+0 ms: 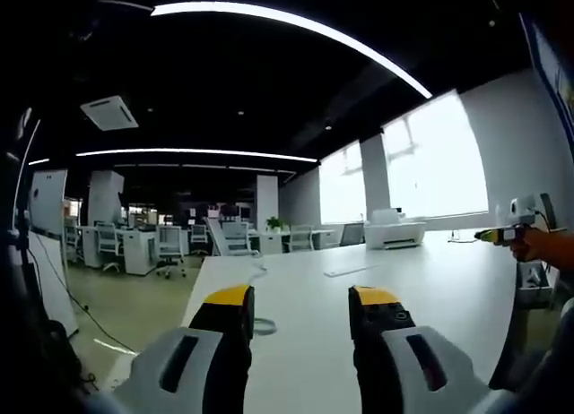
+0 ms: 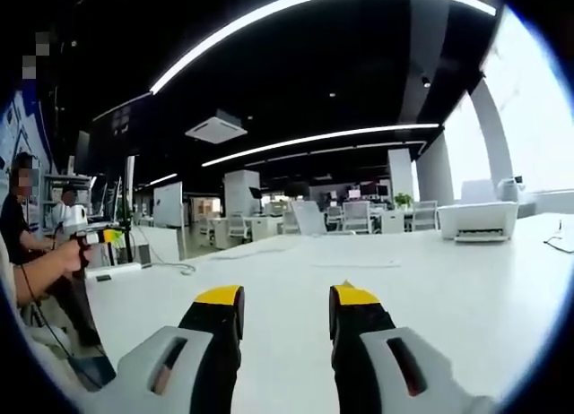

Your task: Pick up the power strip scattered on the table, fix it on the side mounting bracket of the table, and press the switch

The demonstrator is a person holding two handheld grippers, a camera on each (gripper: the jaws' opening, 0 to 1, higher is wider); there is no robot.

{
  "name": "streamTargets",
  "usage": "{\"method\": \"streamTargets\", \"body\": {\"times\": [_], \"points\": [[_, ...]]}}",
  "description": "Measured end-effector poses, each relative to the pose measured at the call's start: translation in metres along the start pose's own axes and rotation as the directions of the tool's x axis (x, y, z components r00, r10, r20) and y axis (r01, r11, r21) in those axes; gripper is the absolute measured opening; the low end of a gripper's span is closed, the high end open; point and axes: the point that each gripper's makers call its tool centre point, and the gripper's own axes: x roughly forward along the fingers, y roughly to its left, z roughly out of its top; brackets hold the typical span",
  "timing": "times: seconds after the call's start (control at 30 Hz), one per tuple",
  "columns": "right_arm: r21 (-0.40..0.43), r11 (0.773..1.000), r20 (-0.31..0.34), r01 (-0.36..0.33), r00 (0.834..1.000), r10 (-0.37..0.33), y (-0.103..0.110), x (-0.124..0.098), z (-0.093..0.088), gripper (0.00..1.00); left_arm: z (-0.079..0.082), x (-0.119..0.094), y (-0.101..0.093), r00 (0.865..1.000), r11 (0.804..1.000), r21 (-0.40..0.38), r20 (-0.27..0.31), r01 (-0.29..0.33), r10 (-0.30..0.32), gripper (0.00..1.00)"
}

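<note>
Where the long white counter (image 1: pixel 404 297) stretches away under both cameras, a flat pale strip-shaped item (image 1: pixel 350 271) lies well out on its top, in line beyond the fingers; it is too small and blurred to confirm as the power strip.

Left gripper (image 1: pixel 299 311): yellow-tipped black fingers (image 1: pixel 229 308) standing apart, nothing between them, held over the near counter edge. A round grommet (image 1: pixel 263 326) sits in the counter top just beside the left finger.

Right gripper (image 2: pixel 285 311): yellow-tipped fingers (image 2: pixel 218 311) likewise apart and holding nothing, above bare counter.

In the left gripper view, the other gripper's yellow tip shows at the right edge, held in a person's hand (image 1: pixel 538 245). In the right gripper view, a hand (image 2: pixel 67 255) at the left edge holds the other gripper.

White printer (image 2: pixel 475 221): at the far end of the counter, near the bright windows (image 1: pixel 421 163).

Surroundings: open office with white desks and office chairs (image 1: pixel 170 248), a white column (image 1: pixel 266 199), a potted plant (image 1: pixel 273 223), a ceiling air-conditioning unit (image 1: pixel 109 112) and long strip lights (image 1: pixel 296 24). Two seated people (image 2: pixel 18 226) are at the left edge of the right gripper view.
</note>
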Motion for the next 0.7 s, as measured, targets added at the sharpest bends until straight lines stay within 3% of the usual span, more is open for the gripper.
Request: {"method": "streamTargets", "body": {"times": [0.7], "points": [[-0.004,1.000,0.007,0.015,1.000,-0.015,0.000,-0.009,0.003,0.34,0.003,-0.009,0.003,1.000,1.000,-0.007,0.010,-0.013,0.013,0.47]]}}
